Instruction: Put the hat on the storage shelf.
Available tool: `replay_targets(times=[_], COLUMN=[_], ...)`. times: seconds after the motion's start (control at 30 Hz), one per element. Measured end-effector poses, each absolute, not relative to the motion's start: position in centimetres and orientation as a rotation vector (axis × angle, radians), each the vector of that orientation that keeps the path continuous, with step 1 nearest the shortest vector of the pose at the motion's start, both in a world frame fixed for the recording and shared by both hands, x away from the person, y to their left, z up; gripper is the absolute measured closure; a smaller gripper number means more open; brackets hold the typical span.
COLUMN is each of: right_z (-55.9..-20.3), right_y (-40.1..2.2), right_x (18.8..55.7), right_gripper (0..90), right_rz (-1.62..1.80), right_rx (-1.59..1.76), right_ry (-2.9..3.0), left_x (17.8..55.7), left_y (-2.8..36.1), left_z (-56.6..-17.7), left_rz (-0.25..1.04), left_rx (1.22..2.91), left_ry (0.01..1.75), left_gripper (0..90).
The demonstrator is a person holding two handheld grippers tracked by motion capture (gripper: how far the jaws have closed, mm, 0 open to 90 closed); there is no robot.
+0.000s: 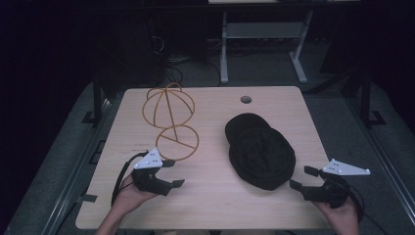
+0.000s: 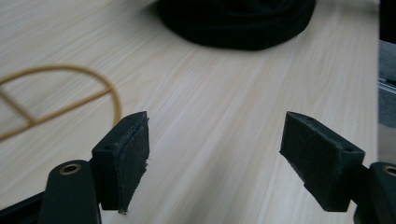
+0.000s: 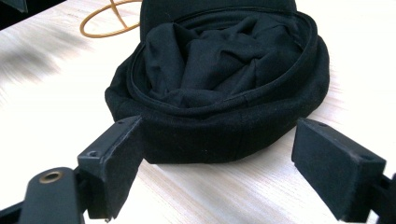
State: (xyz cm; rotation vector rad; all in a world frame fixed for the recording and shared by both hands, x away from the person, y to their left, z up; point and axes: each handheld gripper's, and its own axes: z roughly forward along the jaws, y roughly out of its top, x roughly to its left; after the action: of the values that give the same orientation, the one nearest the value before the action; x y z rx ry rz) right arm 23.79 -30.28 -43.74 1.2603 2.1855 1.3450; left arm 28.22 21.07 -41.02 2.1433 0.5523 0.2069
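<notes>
A black fabric hat (image 1: 259,149) lies upside down on the right half of the light wooden table (image 1: 210,196), its lining bunched inside (image 3: 210,60). A gold wire stand (image 1: 169,115) with a round base ring (image 1: 178,143) stands at the left rear. My left gripper (image 1: 172,174) rests near the front left, just in front of the base ring (image 2: 60,93), jaws wide apart over bare wood. My right gripper (image 1: 304,177) sits at the front right, open, its jaws on either side of the hat's near rim (image 3: 219,135) without touching it.
A round cable hole (image 1: 246,99) sits near the table's far edge. Beyond the table are a white desk frame (image 1: 264,44) and cables on a dark floor. The hat (image 2: 238,21) lies far ahead in the left gripper view.
</notes>
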Motion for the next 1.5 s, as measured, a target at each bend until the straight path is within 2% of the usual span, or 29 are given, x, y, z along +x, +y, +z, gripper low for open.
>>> replay_targets(times=[0.37, 0.6, 0.87, 1.1, 1.23, 1.5], right_z=[-43.6, -43.4, -43.4, -43.3, -43.3, -43.2], right_y=[-30.8, -30.8, -31.1, -31.1, -31.1, -31.2], right_x=[23.8, 23.8, 23.8, 23.8, 23.8, 23.9], right_gripper=[16.3, 16.2, 16.1, 16.1, 16.1, 16.1], right_rz=[1.372, 1.371, 1.383, 1.377, 1.380, 1.392], right_rx=[1.262, 1.258, 1.257, 1.240, 1.237, 1.246], right_ry=[2.172, 2.171, 2.164, 2.167, 2.164, 2.156], left_x=[29.3, 30.4, 31.7, 32.3, 32.4, 33.0], left_y=[14.9, 11.4, 7.1, 3.8, 2.7, 0.4], left_z=[-38.5, -38.3, -38.7, -40.0, -40.3, -40.9], left_rz=[0.185, 0.164, 0.079, 0.012, 0.013, -0.018], left_rx=[2.187, 2.207, 2.262, 2.293, 2.320, 2.359], left_ry=[0.381, 0.306, 0.213, 0.135, 0.106, 0.035], left_gripper=[23.6, 23.9, 24.2, 30.6, 31.2, 38.2])
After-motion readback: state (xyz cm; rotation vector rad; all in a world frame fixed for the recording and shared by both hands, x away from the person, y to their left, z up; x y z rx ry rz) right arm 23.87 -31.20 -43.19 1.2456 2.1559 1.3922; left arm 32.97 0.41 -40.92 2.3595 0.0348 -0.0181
